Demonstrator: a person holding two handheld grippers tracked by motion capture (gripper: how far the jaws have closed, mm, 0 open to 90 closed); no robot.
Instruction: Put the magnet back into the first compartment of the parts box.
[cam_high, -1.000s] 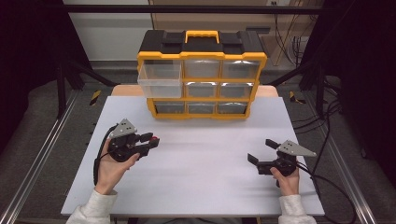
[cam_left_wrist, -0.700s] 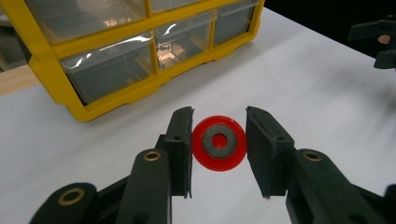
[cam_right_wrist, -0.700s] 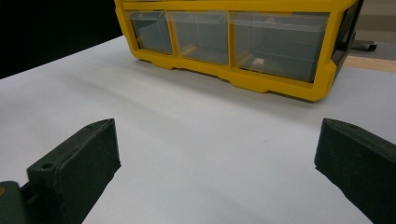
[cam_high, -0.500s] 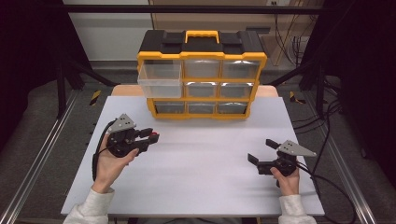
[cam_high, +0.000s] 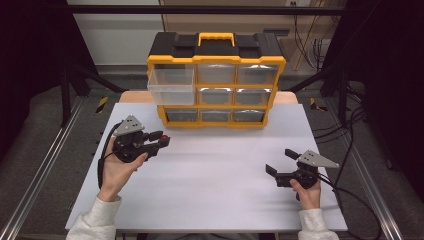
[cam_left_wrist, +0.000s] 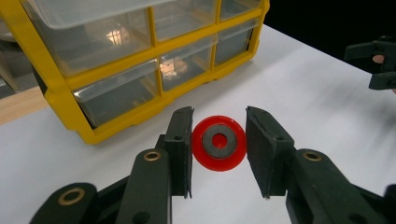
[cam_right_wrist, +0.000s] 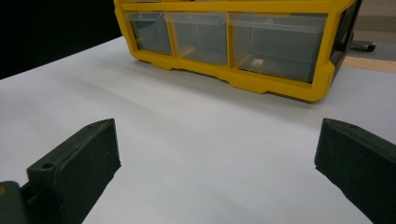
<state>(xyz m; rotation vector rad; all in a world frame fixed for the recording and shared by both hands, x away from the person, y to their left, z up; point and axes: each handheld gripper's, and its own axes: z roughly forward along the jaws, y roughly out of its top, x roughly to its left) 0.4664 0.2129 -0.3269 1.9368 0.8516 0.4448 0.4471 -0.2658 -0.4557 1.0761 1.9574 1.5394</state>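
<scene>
Left tool (cam_high: 162, 139) has climbed toward the tabletop's far-left corner, jaws lightly pinching a small, rigid, probably light red disc (cam_left_wrist: 219, 143) by its rim; right tool (cam_high: 281, 162) gapes empty.

No readable text, label, brand, number or sign found. Yellow drawer cabinet (cam_high: 216, 80): front frame and black top unmarked, drawer fronts plain. Red disc (cam_left_wrist: 219, 143): no lettering seen. White table (cam_high: 210, 170): unmarked. Hazard stripes on floor: pattern only, no words.
</scene>
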